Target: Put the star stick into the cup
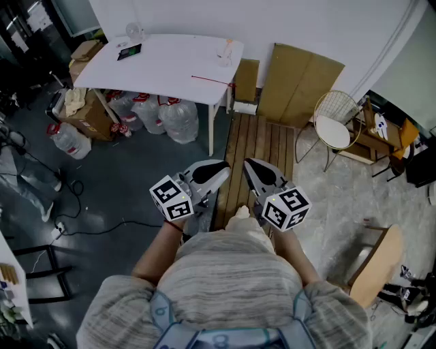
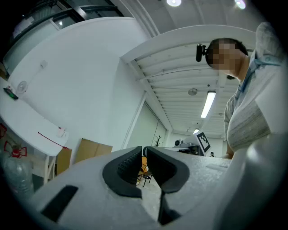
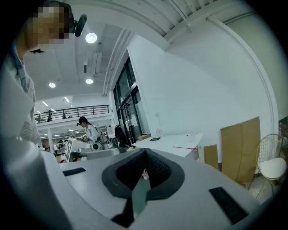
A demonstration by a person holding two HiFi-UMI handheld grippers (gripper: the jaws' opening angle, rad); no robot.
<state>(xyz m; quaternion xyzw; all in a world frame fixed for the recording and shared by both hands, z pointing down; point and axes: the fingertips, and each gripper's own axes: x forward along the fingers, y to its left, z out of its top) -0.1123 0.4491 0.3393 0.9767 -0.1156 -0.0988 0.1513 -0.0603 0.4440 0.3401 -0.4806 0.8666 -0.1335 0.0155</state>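
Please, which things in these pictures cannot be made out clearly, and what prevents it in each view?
Thin red stick on the white table: too small in the head view to show any star shape.
Clear cup: too small in every view; its contents cannot be told.
Dark flat object on the table: too small to identify.
Grey floor directly below the person: hidden by the striped shirt in the head view.

**White-walled room, floor in three bands**

A white table (image 1: pixel 163 68) stands against the white wall (image 1: pixel 204 17), with water bottles (image 1: pixel 167 116) and cardboard boxes (image 1: pixel 88 119) beneath it. Cardboard sheets (image 1: pixel 300 82) lean on the wall near its right end, beside a wire chair (image 1: pixel 337 126). Dark floor (image 1: pixel 102 184) lies left, wooden planks (image 1: pixel 262 146) in the middle, pale floor (image 1: pixel 340 198) right. A strip light (image 2: pixel 208 104) glows overhead.
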